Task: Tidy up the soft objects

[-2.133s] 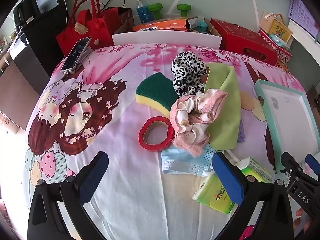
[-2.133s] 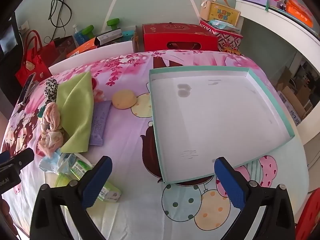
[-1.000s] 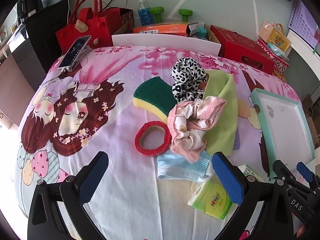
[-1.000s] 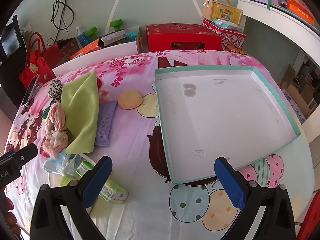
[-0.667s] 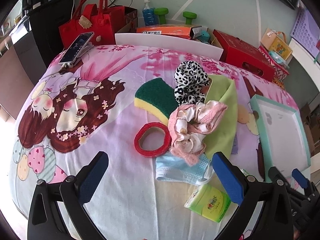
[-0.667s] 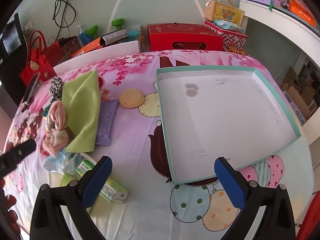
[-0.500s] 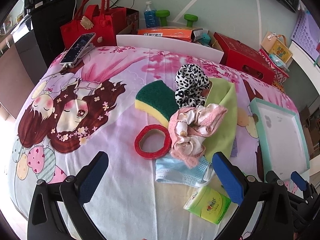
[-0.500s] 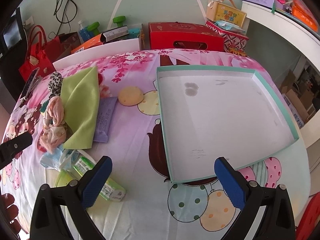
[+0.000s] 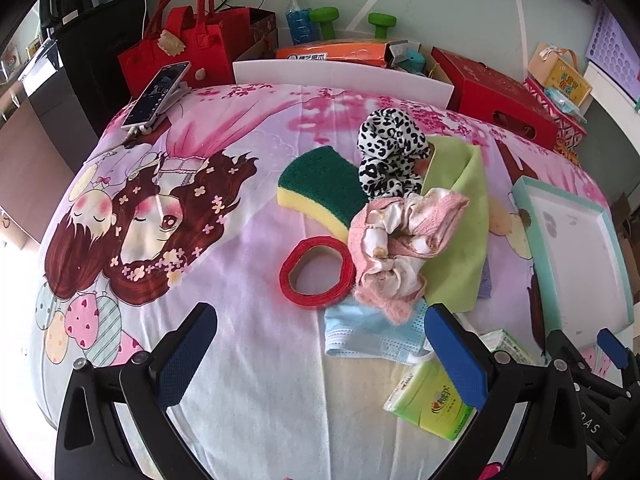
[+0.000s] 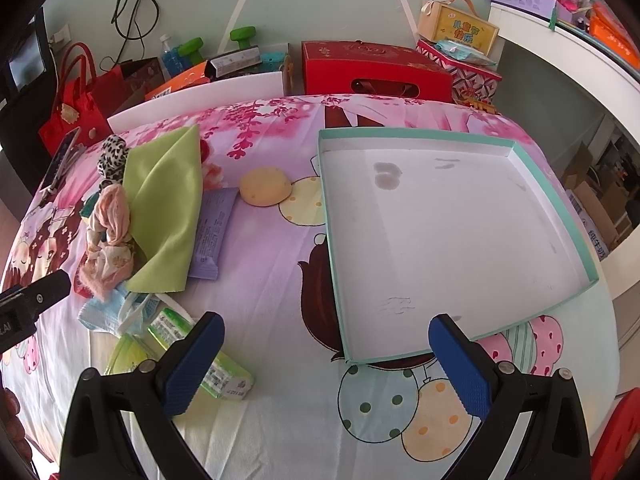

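Observation:
A pile of soft things lies mid-table: a leopard-print cloth [image 9: 390, 156], a green-and-yellow sponge [image 9: 320, 188], a pink crumpled cloth [image 9: 396, 248], a lime cloth [image 9: 460, 220], a red fabric ring [image 9: 316, 272] and a blue face mask [image 9: 372, 332]. My left gripper [image 9: 320, 356] hovers open just in front of the ring and mask. In the right wrist view the lime cloth [image 10: 168, 208] and a round yellow sponge [image 10: 266, 186] lie left of an empty teal-rimmed tray [image 10: 552, 204]. My right gripper [image 10: 324, 364] is open near the tray's front left corner.
Green tissue packs [image 9: 432, 400] and a purple packet [image 10: 212, 236] lie near the pile. A phone [image 9: 158, 92] rests at the far left. Red bags [image 9: 180, 48], a red box [image 10: 376, 68] and dumbbells [image 9: 352, 24] stand beyond the table's far edge.
Both grippers have drawn back slightly and lifted, so more of the table shows. Nothing on the table has moved, and both grippers stay open.

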